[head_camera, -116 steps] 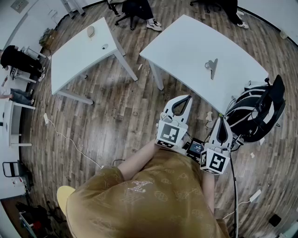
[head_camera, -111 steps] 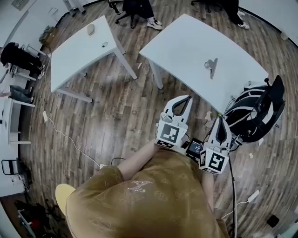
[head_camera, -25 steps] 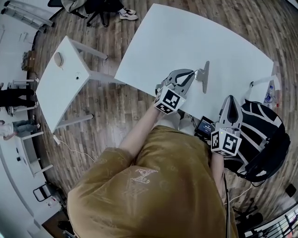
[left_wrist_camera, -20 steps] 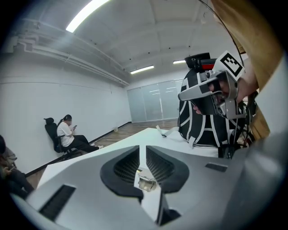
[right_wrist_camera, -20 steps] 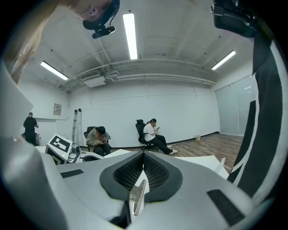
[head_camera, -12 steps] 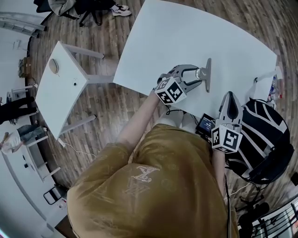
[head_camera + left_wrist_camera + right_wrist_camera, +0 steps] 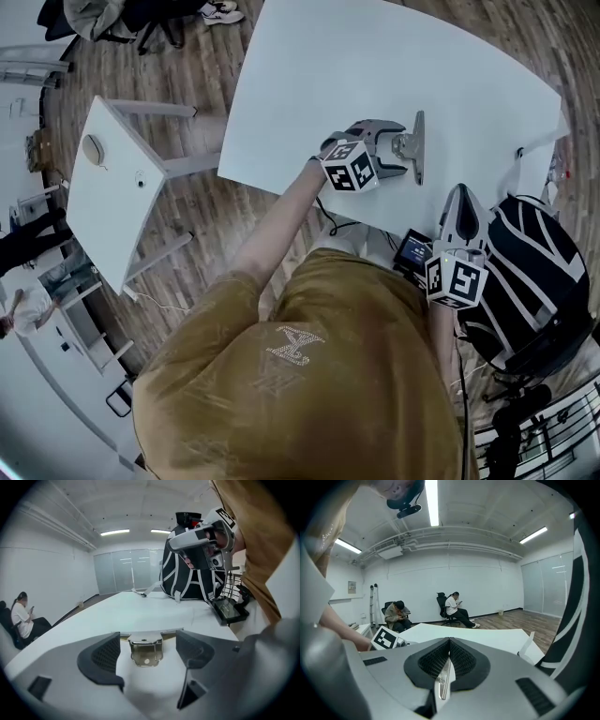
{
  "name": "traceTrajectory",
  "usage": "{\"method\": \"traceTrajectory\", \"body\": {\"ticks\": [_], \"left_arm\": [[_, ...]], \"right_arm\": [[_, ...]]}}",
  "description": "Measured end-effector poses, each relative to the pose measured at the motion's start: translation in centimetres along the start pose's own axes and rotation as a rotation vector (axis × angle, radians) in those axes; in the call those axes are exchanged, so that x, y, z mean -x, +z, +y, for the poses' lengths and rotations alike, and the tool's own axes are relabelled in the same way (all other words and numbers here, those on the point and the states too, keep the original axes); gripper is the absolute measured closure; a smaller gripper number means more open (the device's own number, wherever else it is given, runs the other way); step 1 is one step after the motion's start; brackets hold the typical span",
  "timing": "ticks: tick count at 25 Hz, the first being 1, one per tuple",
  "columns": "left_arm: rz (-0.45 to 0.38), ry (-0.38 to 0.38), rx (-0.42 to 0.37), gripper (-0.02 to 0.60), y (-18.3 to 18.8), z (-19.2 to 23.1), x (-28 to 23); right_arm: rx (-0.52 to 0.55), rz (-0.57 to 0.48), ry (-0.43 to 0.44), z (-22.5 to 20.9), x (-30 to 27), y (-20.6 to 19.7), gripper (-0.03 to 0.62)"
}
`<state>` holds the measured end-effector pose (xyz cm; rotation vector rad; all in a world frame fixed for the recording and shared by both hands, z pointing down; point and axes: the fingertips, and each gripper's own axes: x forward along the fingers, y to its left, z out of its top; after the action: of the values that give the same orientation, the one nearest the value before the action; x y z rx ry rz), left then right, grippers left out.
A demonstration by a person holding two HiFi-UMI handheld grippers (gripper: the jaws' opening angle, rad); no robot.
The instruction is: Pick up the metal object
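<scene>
The metal object (image 7: 413, 147), a flat silver clip with an upright tab, lies on the white table (image 7: 375, 66) near its front edge. My left gripper (image 7: 394, 150) reaches over that edge, jaws opening, one on either side of the clip's tab. In the left gripper view the tab (image 7: 146, 651) stands between the dark pads (image 7: 101, 660), and neither pad touches it. My right gripper (image 7: 464, 195) hangs shut by the person's side, off the table, with nothing in it (image 7: 449, 660).
A black-and-white backpack (image 7: 539, 272) sits right of the table beside a small black device (image 7: 412, 251). A second white table (image 7: 122, 197) stands to the left on the wood floor. Two people sit on chairs (image 7: 454, 604) at the far wall.
The person has walked up to the table and the left gripper has reached the clip. Its jaws have spread from shut to wide around the tab. The right gripper stays shut.
</scene>
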<state>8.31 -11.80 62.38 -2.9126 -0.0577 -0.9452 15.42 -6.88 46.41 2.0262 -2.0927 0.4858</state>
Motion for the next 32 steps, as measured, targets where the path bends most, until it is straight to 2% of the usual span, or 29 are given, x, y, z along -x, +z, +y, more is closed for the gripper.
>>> {"method": "traceTrajectory", "body": {"ticks": [4,6,19,26,32], "left_arm": [[0.042,-0.058,-0.086,0.221,-0.9,-0.3,-1.8],[0.046,-0.071,-0.1,0.219,-1.1,-0.1,-2.4],[0.125,-0.172,-0.092,0.215,-1.7,-0.2,-3.7],[0.183,-0.215,-0.048,0.216,-1.9,0.0,-4.2],[0.204,-0.215,-0.032,0.28,-1.7,-0.1,-4.4]], "right_arm": [[-0.011,0.027,-0.02,-0.3,0.0,-1.1,0.585],[-0.017,0.036,-0.029,-0.5,-0.1,-1.5,0.586],[-0.046,0.05,-0.05,-0.8,-0.7,-2.1,0.585],[-0.049,0.049,-0.05,-0.8,-0.7,-2.3,0.585],[-0.049,0.056,-0.055,-0.9,-0.4,-2.6,0.586]]}}
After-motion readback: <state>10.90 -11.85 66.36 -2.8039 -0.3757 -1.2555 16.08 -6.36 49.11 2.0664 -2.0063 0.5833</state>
